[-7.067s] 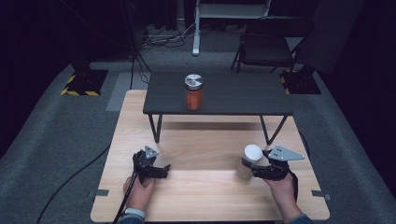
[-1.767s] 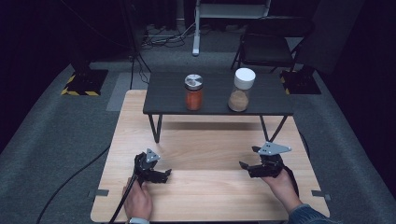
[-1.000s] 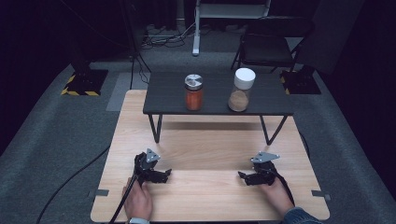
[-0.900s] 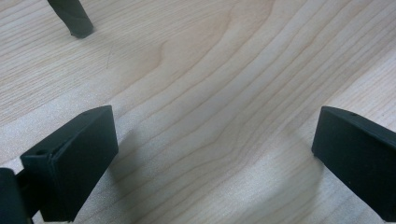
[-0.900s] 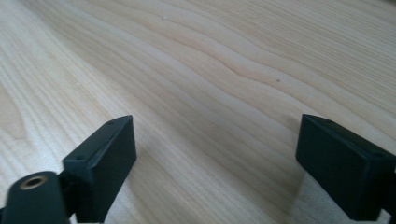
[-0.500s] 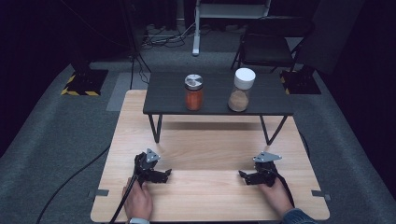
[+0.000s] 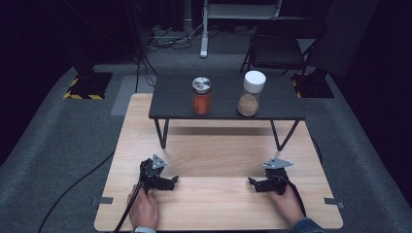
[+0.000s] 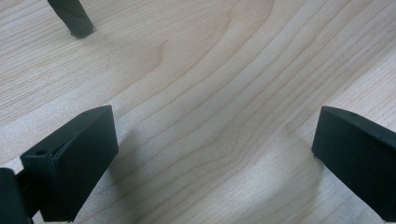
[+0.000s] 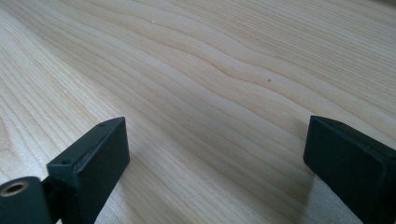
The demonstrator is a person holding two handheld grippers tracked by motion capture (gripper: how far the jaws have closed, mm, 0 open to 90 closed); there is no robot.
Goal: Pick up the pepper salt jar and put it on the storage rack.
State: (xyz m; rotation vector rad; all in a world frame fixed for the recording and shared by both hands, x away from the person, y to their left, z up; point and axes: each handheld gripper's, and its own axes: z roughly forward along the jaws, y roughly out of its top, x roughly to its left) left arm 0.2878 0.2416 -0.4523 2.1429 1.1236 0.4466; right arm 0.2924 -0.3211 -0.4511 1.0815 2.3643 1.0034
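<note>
A jar of orange powder with a silver lid (image 7: 201, 97) and a white-lidded jar of brown powder (image 7: 251, 94) stand upright on a low black table (image 7: 170, 104). My left gripper (image 7: 172, 180) rests low on the wooden board, open, with bare wood between its jaws (image 8: 215, 154). At the board's front right lies my right gripper (image 7: 252, 183), well apart from both jars. Its jaws have just been opening and now stand wide with nothing between them (image 9: 215, 154).
The black table stands on thin legs (image 8: 72, 18) over the far half of the wooden board (image 7: 218, 208). Grey carpet surrounds the board. A chair (image 7: 284, 48) and stands sit behind, with cables on the floor.
The white-lidded jar, earlier at my right gripper down on the board, now stands on the black table. My right gripper has come back to the board's front. The left gripper has stayed put.
</note>
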